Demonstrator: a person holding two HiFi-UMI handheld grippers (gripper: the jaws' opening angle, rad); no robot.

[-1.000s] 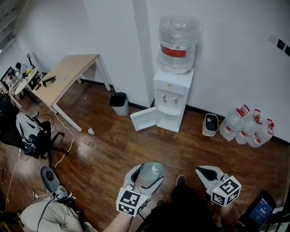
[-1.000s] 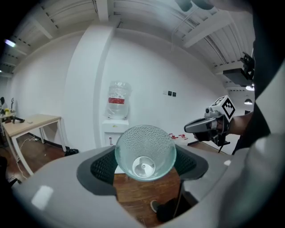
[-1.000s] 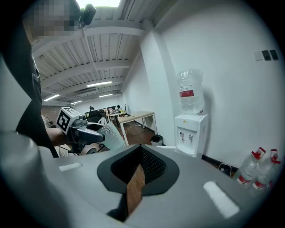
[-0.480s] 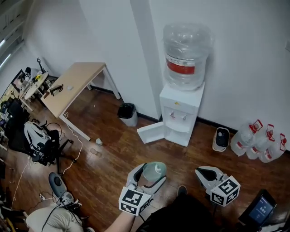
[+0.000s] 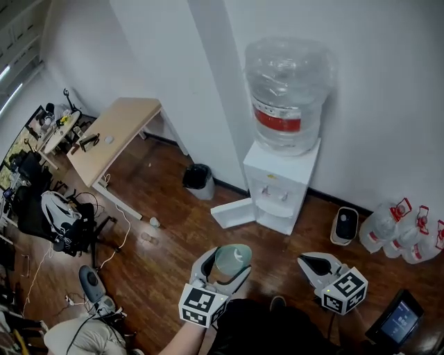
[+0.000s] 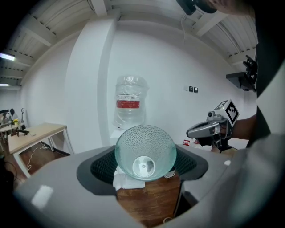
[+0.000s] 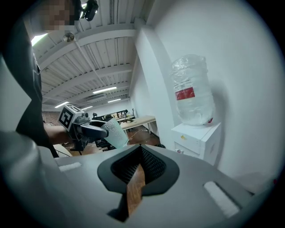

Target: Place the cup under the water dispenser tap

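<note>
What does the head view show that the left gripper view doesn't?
Head view only: the black bin by the wall and the marker cube on the left gripper. Left gripper view only: ceiling beams and the cup's inside bottom. Both: the cup held in that gripper, water dispenser, desk and right gripper.

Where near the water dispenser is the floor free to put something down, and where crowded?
Free: wood floor between the water dispenser, its open door and the cup in the left gripper. Crowded: right of it, a small device and spare bottles.
</note>
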